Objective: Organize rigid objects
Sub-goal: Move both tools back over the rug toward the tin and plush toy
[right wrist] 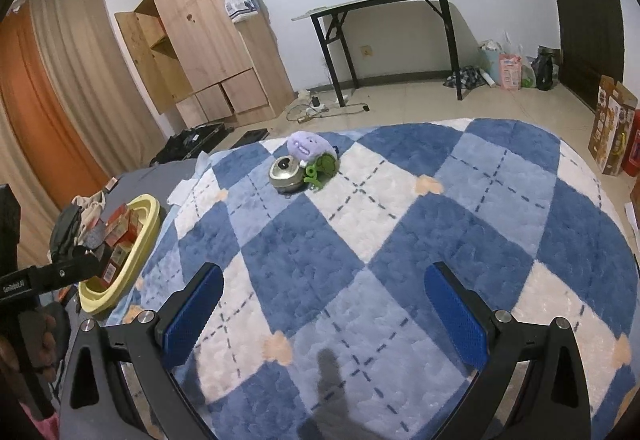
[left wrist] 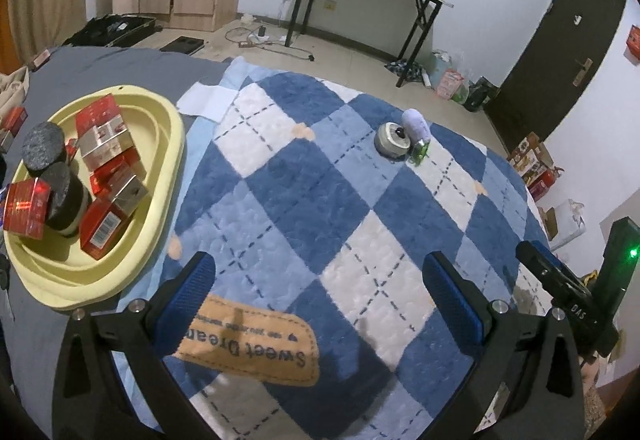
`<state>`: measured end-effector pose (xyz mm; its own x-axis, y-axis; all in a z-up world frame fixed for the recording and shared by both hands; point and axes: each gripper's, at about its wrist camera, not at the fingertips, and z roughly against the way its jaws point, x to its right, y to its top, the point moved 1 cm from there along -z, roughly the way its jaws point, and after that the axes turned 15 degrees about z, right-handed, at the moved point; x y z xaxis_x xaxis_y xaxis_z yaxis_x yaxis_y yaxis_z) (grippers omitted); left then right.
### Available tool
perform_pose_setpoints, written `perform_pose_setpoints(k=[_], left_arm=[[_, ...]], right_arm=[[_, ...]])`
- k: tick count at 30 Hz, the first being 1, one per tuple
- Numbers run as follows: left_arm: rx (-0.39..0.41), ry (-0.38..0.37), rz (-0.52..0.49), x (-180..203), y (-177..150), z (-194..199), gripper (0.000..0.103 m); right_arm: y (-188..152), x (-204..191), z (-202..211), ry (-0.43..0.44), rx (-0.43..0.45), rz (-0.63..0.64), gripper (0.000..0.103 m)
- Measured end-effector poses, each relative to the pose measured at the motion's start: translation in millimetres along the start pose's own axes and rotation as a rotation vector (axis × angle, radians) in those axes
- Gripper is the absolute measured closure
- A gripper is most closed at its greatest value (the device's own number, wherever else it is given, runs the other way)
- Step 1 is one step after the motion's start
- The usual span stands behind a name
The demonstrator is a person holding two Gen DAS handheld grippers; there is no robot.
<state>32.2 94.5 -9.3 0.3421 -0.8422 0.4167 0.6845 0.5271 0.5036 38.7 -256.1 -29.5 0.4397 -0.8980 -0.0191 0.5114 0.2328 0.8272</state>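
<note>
Your left gripper (left wrist: 320, 300) hangs over the blue-and-white checked blanket (left wrist: 304, 175) with its jaws spread wide and nothing between them. Off to the left of those jaws sits the yellow basin (left wrist: 176, 143), loaded with red boxes (left wrist: 100, 228) and two dark cylinders (left wrist: 44, 147), all leaning on one another. Far ahead and slightly right of the jaws, a round metal tin (left wrist: 393, 139) rests on the blanket, touching a purple plush toy (left wrist: 416, 123), with a green toy (left wrist: 420, 152) just beside both. Your right gripper (right wrist: 324, 300) is spread wide too, empty, blue pads (right wrist: 192, 316) showing. From there the tin cluster lies straight ahead, well beyond the jaws, and the basin sits to the far left.
</note>
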Motion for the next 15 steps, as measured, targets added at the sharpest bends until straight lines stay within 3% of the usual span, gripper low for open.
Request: perform_pose_setpoints(k=[10,15], left_arm=[[0.008,-0.011,-0.032,14.2,-1.7,2.4,0.0],[0.004,-0.016,-0.077,19.8,-2.6,-1.1,0.0]], right_arm=[[-4.9,0.3,-4.2,-0.012,-0.016,0.002,0.0],[-6.0,1.7,-6.8,0.027,-0.021,-0.026,0.0]])
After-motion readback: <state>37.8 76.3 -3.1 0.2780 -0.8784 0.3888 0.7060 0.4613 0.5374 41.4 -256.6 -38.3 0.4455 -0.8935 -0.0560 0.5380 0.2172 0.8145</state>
